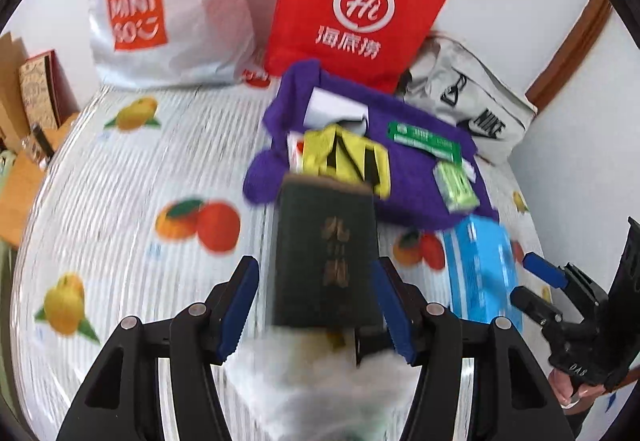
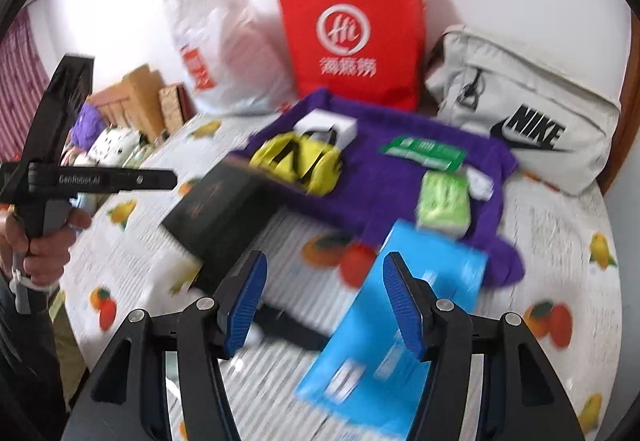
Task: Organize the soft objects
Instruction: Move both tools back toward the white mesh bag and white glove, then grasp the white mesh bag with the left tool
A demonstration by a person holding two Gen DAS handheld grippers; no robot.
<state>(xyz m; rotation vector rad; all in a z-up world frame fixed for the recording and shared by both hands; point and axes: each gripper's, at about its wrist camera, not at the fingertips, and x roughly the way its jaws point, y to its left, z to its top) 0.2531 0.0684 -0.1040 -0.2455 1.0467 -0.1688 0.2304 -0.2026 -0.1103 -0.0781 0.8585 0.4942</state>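
On the fruit-print bed sheet (image 1: 120,201) lies a purple towel (image 1: 412,177) bearing a yellow-and-black pouch (image 1: 344,157), a green tissue pack (image 1: 456,185) and a white box (image 1: 332,109). My left gripper (image 1: 316,305) is open above a dark box with gold lettering (image 1: 326,253), which rests on something white and soft (image 1: 316,389); a gap shows at the left pad. My right gripper (image 2: 324,305) is open over a blue packet (image 2: 400,321) lying flat on the sheet. Both views are blurred.
Against the wall stand a red paper bag (image 1: 360,5), a white plastic shopping bag (image 1: 160,13) and a grey Nike bag (image 2: 528,109). Cardboard boxes (image 1: 24,101) line the left edge. A hand (image 2: 44,241) holds the left gripper's body (image 2: 100,179). A black strap (image 2: 288,325) lies beside the blue packet.
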